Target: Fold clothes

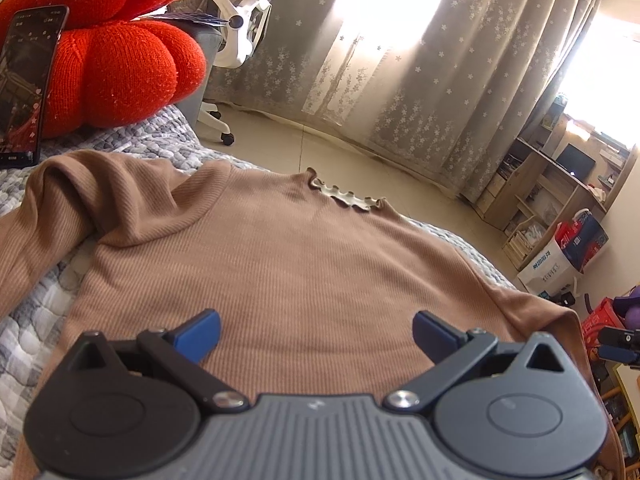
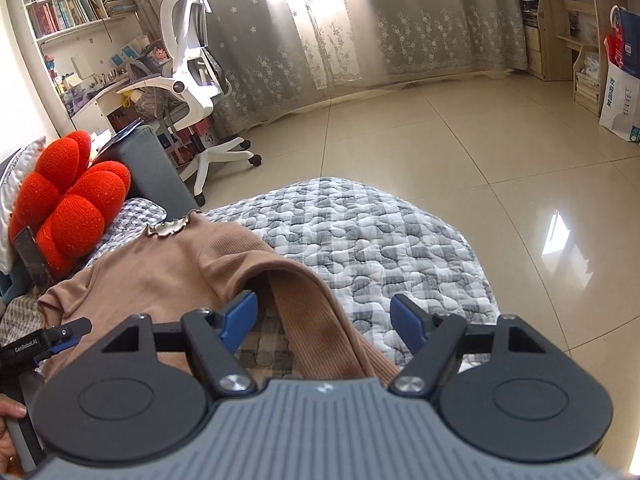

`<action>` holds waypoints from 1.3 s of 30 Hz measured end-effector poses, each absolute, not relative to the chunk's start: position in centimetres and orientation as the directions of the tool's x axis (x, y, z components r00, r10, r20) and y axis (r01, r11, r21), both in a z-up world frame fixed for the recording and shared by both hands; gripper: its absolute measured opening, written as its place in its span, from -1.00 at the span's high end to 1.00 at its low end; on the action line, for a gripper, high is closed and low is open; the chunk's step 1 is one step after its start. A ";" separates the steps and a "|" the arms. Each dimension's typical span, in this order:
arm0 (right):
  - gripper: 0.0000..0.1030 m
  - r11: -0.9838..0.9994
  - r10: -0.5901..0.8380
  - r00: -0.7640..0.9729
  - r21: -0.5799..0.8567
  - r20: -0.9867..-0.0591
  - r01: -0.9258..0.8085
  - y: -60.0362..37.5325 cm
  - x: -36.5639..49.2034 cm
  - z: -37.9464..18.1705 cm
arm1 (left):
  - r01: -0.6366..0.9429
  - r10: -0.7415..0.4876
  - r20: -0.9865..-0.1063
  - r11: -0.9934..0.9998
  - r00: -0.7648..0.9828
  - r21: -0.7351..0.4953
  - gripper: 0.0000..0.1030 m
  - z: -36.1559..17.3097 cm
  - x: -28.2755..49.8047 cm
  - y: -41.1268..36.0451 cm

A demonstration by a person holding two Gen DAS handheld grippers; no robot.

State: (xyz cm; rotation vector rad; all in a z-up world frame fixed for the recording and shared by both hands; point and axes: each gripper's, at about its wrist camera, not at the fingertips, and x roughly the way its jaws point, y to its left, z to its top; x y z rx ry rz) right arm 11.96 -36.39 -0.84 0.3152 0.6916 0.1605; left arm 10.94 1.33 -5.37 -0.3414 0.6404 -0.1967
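Sweater (image 1: 304,264) lies flat on my bed's quilt (image 2: 380,240), collar at twelve o'clock; my left tool (image 1: 316,334) gapes above its chest; my right tool (image 2: 324,322) gapes, ungripping, astride its sleeve (image 2: 320,320).

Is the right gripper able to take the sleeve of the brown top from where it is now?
Probably yes. The right gripper is open, and the sleeve of the brown top runs between its fingers on the quilt. Nothing lies over it.
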 end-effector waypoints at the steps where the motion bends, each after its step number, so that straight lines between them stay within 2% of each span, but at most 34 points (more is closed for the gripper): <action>1: -0.35 0.938 0.256 0.755 0.344 -0.604 -0.043 -36.4 11.9 -1.1 | 0.073 -0.283 -0.550 0.925 0.786 -0.372 -0.99 -5.4 11.0 1.3; 2: -0.28 0.940 0.253 0.751 0.339 -0.609 -0.042 -36.3 11.9 -1.3 | 0.071 -0.282 -0.550 0.925 0.786 -0.373 -0.99 -5.4 11.0 1.3; 3: -0.10 0.942 0.251 0.748 0.334 -0.614 -0.042 -36.1 11.9 -1.6 | 0.069 -0.281 -0.550 0.925 0.786 -0.373 -0.99 -5.4 11.0 1.3; 4: 0.15 0.944 0.250 0.747 0.328 -0.616 -0.045 -35.9 11.9 -1.8 | 0.068 -0.279 -0.550 0.926 0.787 -0.372 -0.99 -5.4 11.0 1.2; 5: 0.31 0.946 0.248 0.745 0.322 -0.619 -0.048 -35.7 11.9 -2.1 | 0.068 -0.278 -0.550 0.926 0.787 -0.371 -0.99 -5.4 11.0 1.2; 6: 0.63 0.946 0.255 0.741 0.320 -0.620 -0.058 -35.4 11.9 -2.4 | 0.068 -0.277 -0.550 0.927 0.788 -0.370 -0.99 -5.4 10.9 1.1; 9: 0.79 0.932 0.338 0.709 0.324 -0.619 -0.161 -34.0 11.1 -2.8 | 0.071 -0.278 -0.550 0.927 0.788 -0.367 -0.99 -5.4 10.9 1.1; 14: 0.77 0.926 0.375 0.609 0.247 -0.699 -0.287 -31.0 10.1 -4.1 | 0.074 -0.274 -0.552 0.931 0.787 -0.356 -0.99 -5.5 10.9 0.9; 15: 0.68 0.924 0.378 0.612 0.246 -0.695 -0.293 -31.0 10.0 -3.9 | 0.075 -0.273 -0.553 0.933 0.787 -0.353 -0.99 -5.5 10.9 0.8; 17: 0.61 0.923 0.383 0.610 0.262 -0.693 -0.282 -31.5 9.8 -3.4 | 0.079 -0.272 -0.553 0.935 0.788 -0.347 -0.99 -5.5 10.9 0.8; 18: 0.51 0.923 0.383 0.623 0.266 -0.682 -0.277 -31.8 9.6 -2.9 | 0.081 -0.273 -0.553 0.935 0.787 -0.346 -0.99 -5.4 10.9 0.8; 19: 0.26 0.924 0.383 0.636 0.270 -0.670 -0.272 -32.2 9.4 -2.5 | 0.082 -0.274 -0.553 0.934 0.787 -0.347 -0.99 -5.4 10.9 0.8; 21: 0.06 0.929 0.371 0.667 0.265 -0.646 -0.260 -33.0 9.1 -1.5 | 0.082 -0.276 -0.552 0.933 0.787 -0.350 -0.99 -5.4 10.8 0.8; 26: 0.06 0.959 0.282 0.719 0.218 -0.635 -0.183 -35.2 9.4 -0.8 | 0.075 -0.270 -0.553 0.934 0.788 -0.349 -0.99 -5.4 10.8 0.7; 33: 0.06 0.988 0.153 0.668 0.136 -0.729 -0.078 -37.1 11.4 -3.9 | 0.081 -0.268 -0.554 0.938 0.788 -0.338 -0.99 -5.4 10.7 0.5; 35: 0.20 0.990 0.139 0.643 0.124 -0.753 -0.068 -37.2 11.8 -4.8 | 0.083 -0.267 -0.556 0.939 0.787 -0.332 -0.99 -5.4 10.8 0.5; 36: 0.44 0.990 0.135 0.635 0.122 -0.761 -0.065 -37.2 11.9 -5.2 | 0.086 -0.266 -0.557 0.941 0.787 -0.328 -0.99 -5.4 10.8 0.4; 39: 0.74 0.990 0.141 0.627 0.121 -0.766 -0.074 -37.1 12.2 -5.1 | 0.108 -0.273 -0.565 0.946 0.779 -0.307 -0.99 -5.3 11.0 0.1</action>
